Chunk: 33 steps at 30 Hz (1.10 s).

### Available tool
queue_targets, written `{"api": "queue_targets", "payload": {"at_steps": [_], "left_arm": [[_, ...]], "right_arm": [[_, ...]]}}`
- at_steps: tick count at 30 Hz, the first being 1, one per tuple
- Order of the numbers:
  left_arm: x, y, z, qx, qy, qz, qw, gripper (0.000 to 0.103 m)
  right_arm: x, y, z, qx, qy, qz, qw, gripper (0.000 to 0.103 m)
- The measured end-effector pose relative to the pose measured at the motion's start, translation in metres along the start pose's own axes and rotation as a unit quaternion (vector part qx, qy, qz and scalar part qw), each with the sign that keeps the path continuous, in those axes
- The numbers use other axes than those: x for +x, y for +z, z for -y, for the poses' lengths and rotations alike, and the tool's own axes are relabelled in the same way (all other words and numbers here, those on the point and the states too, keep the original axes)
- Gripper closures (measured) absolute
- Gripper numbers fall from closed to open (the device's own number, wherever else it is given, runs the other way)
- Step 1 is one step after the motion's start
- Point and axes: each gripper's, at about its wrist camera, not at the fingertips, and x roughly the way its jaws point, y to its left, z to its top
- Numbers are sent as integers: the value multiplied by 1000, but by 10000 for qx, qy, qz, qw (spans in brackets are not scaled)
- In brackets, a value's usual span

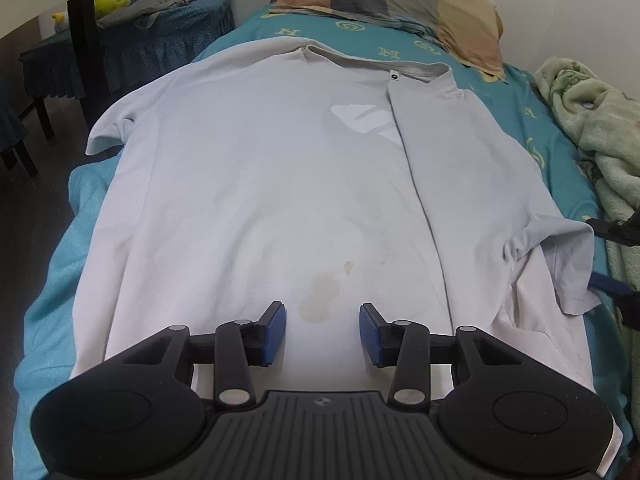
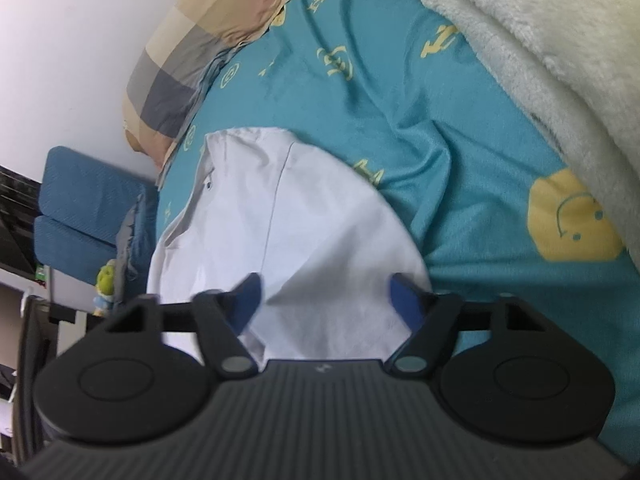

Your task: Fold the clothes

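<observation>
Shirt hem: the near edge of the white shirt (image 1: 260,200) lies behind the left gripper (image 1: 323,330) body, so its line cannot be told.
Right gripper (image 2: 323,300): its blue pads (image 2: 248,296) are smeared by motion blur; whether they touch the cloth cannot be told.
Right sleeve: partly covered by the right gripper's body in the right wrist view.
Pillow (image 1: 392,8): cut off by the top edge (far end of the bed).
Blanket (image 1: 592,120): runs out of the right edge.
Yellow toy (image 1: 112,0): too small to identify.
Chair (image 1: 36,92): cut by the left edge.
</observation>
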Motion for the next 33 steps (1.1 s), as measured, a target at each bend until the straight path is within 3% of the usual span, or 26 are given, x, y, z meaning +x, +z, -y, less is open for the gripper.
{"api": "queue_targets", "payload": {"at_steps": [3,9,17,20,28,29,31,32,33], "left_arm": [[1,-1,-2,-14,-58,1,10000,59],[-4,-1,-6,-146,-143,-17,9998,59],[-10,-2,-7,-254,-161,-17,9995,59],[-11,-1,-6,-266,-165,-19,9995,59],[-11,0,-10,-428,-253,-51,9987,58],[-11,0,-11,-455,-268,-57,9986,57],[-11,0,-11,-461,-278,-60,9985,56],[-11,0,-11,-466,-287,-57,9985,55],[-11,0,-11,-475,-298,-54,9984,55]], "right_arm": [[3,3,-4,-182,-111,88,9997,76],[3,6,-14,-628,-374,295,9969,98],[-36,19,-39,-1320,-339,1401,9807,100],[-40,21,-43,-1402,-370,1355,9801,100],[-22,5,-16,-458,-455,271,9975,95],[-20,3,-15,-414,-496,170,9978,91],[-16,-1,-14,-442,-742,123,9962,70],[-14,-1,-13,-458,-859,148,9951,50],[-12,-2,-12,-473,-958,182,9941,42]]}}
